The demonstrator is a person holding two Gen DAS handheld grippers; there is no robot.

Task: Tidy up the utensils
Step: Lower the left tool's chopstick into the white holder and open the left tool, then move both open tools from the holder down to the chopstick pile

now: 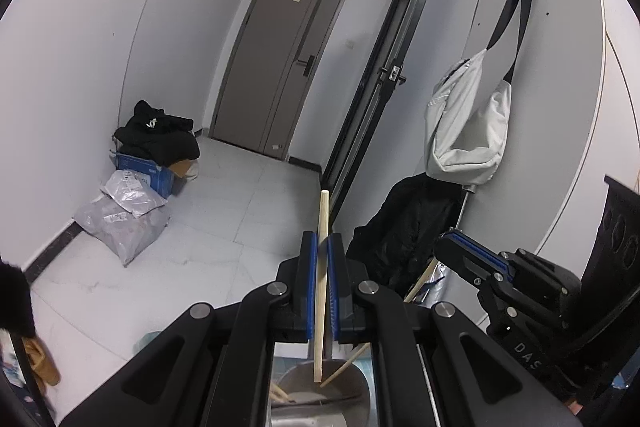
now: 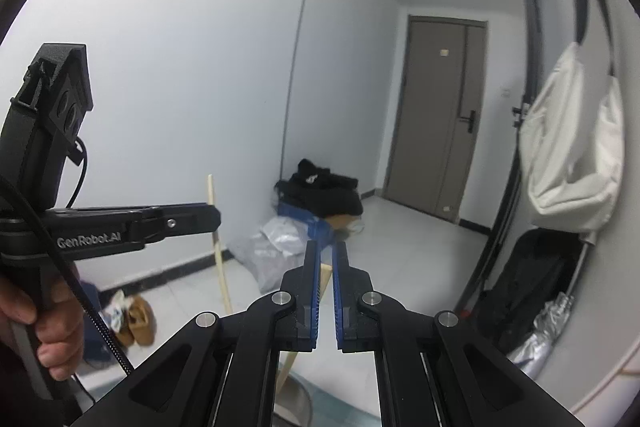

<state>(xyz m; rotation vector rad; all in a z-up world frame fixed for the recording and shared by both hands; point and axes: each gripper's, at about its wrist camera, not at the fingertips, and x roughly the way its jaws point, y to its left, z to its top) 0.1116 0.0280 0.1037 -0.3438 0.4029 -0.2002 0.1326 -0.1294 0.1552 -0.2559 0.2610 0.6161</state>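
My left gripper (image 1: 323,247) is shut on a wooden chopstick (image 1: 321,291), held almost upright, its lower end over a metal container (image 1: 352,383) that holds other chopsticks (image 1: 280,393). It also shows in the right wrist view (image 2: 214,213), with its chopstick (image 2: 221,267). My right gripper (image 2: 326,255) is shut on a second chopstick (image 2: 289,363), which slants down towards the container's rim (image 2: 300,397). In the left wrist view the right gripper (image 1: 448,247) is at the right with that chopstick (image 1: 420,281) below it.
A white tiled floor (image 1: 224,227) lies beyond. A blue box with black clothes (image 1: 156,147) and grey plastic bags (image 1: 124,223) stand by the left wall. A brown door (image 1: 280,55) is at the back. A grey bag (image 1: 468,131) hangs at the right over a black garment (image 1: 408,227).
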